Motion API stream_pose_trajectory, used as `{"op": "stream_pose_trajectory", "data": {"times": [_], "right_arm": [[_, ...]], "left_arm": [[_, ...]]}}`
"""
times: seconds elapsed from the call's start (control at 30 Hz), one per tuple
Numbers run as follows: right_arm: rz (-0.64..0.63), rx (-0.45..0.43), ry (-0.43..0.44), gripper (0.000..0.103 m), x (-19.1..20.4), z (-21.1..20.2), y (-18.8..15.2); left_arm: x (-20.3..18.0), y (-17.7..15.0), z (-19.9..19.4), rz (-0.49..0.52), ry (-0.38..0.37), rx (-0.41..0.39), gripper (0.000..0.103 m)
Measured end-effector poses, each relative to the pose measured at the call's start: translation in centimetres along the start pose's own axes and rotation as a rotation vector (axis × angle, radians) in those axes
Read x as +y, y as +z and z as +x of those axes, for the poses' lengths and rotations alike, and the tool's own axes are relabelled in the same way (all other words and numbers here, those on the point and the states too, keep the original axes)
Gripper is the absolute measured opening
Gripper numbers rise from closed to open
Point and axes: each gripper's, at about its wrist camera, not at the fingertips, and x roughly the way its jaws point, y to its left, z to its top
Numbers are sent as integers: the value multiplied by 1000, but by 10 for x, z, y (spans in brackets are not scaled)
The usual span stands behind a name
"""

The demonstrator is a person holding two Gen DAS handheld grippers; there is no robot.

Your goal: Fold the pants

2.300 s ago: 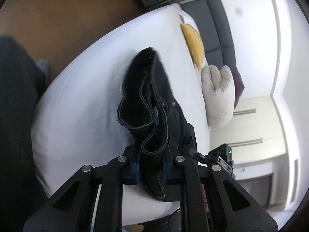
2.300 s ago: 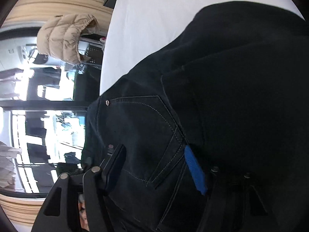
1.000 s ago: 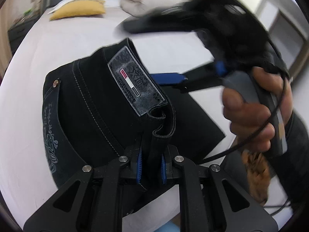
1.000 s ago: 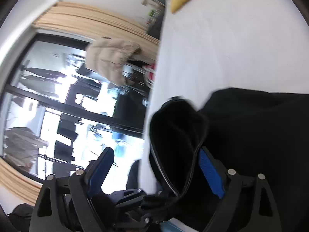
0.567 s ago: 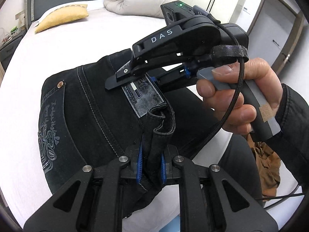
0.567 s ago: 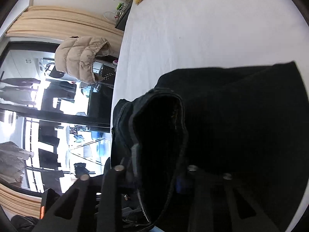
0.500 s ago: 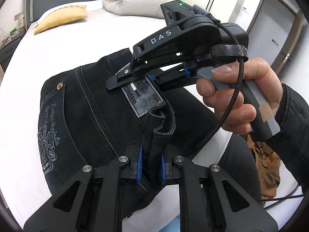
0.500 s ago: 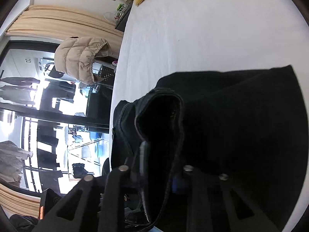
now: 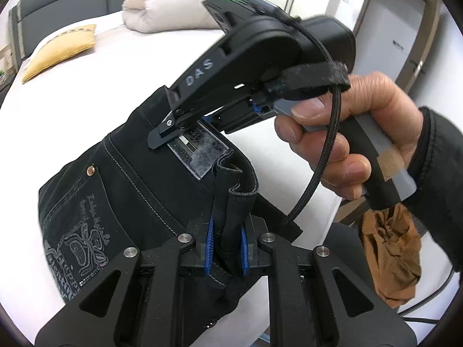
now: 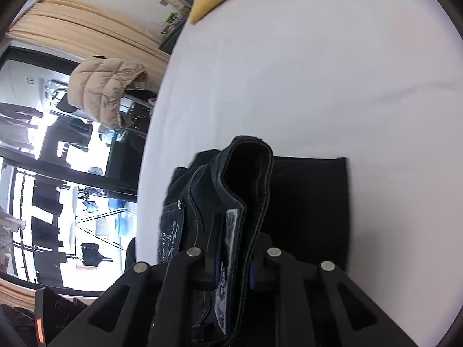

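Pants [image 9: 121,190] waistband pinched in left tool [image 9: 227,248] and right tool [image 10: 233,263]

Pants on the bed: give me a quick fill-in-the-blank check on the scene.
1. The black pants lie on a ____ sheet.
2. The left hand-held gripper is shut on the pants' ____.
3. The right hand-held gripper clamps the waistband at the ____ patch.
4. The pillow is ____.

Missing words: white; waistband; label; yellow
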Motion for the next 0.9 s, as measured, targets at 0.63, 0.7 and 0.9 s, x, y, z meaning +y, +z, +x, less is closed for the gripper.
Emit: {"op": "stream_pose_trajectory", "data": {"times": [0.63, 0.7, 0.9], "right_arm": [[112, -4, 33, 27, -62, -2, -21], [95, -4, -5, 24, -60, -2, -23], [93, 9, -45, 17, -67, 8, -19]], "left_arm": [[-42, -4, 75, 69, 57, 91, 13], [-45, -5, 78, 66, 57, 88, 13], [-53, -4, 85, 61, 70, 78, 14]]}}
